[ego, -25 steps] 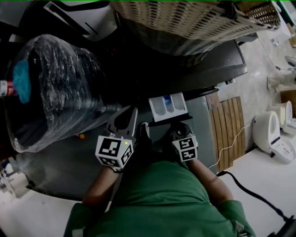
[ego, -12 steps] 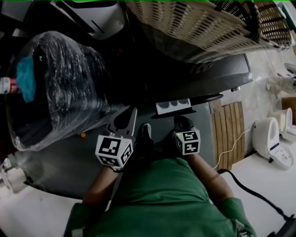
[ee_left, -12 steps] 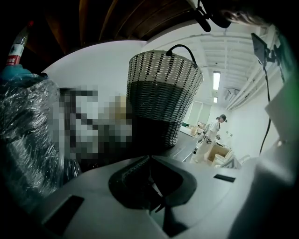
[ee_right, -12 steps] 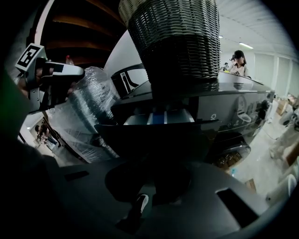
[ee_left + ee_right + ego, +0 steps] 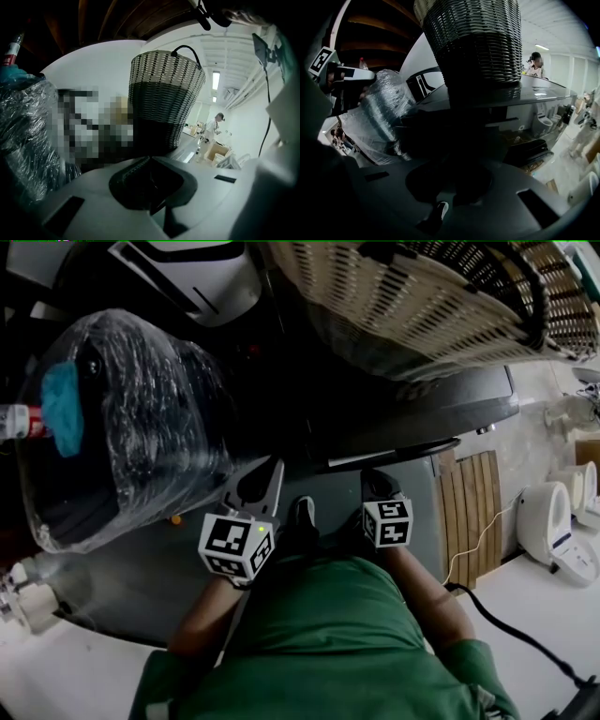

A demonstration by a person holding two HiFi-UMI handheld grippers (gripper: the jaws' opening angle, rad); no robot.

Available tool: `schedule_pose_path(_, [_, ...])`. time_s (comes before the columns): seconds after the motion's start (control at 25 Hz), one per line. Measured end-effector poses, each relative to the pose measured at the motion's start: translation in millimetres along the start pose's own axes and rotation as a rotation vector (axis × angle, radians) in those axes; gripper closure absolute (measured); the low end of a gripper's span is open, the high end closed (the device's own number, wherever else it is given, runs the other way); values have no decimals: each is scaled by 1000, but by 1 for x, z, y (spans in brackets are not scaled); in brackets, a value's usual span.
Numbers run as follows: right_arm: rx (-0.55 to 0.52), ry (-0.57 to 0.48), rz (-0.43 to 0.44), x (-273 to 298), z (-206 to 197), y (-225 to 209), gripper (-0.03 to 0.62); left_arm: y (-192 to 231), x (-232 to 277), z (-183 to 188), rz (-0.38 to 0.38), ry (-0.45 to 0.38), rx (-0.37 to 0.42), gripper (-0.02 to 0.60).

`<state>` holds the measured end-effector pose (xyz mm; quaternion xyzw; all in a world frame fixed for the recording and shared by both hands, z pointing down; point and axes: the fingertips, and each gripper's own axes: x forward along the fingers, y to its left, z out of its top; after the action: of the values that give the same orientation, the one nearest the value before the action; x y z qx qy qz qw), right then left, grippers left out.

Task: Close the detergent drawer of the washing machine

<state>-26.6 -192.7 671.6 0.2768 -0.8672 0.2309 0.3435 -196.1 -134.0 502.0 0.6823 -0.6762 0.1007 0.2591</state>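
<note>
The washing machine is dark with a grey front. Its detergent drawer sits pushed in, showing only as a thin dark line level with the front. My right gripper is against that drawer front, jaws together with nothing between them. In the right gripper view the jaws are a dark silhouette before the machine. My left gripper hangs to the left of the drawer, shut and empty, pointing at the machine's front. In the left gripper view its jaws meet at a point.
A wicker laundry basket stands on the machine's top. A large plastic-wrapped bundle lies to the left. A wooden slat mat, a white fixture and a black cable are on the floor at right. The person's shoe is below the drawer.
The white drawer stuck out of the machine a second ago. My right gripper has moved forward against it and the drawer has gone in flush. The left gripper has barely moved.
</note>
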Motion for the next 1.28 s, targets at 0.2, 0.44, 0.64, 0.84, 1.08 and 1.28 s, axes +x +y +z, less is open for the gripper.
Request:
schedule_pose_path(0.2, [18,-3,-12,6,7,0,579,9,1,2,-5,17,12,555])
schedule_pose_path(0.44, [-3,10,-11,14,17,-1,579,6,13,14,-38,8,24,555])
schedule_pose_path(0.64, [-45,18,-10,15,18,-1,579,9,19,15,-40,11,22,555])
schedule_pose_path(0.84, [-64,31,-4,16,17,0,579,14,20,16,-29,16,16,555])
schedule_pose_path(1.08, [-64,48,13,18,17,0,579,15,25,18,-27,16,10,555])
schedule_pose_path(1.28, [-77,48,1,18,20,0,579,14,26,22,-29,21,8,555])
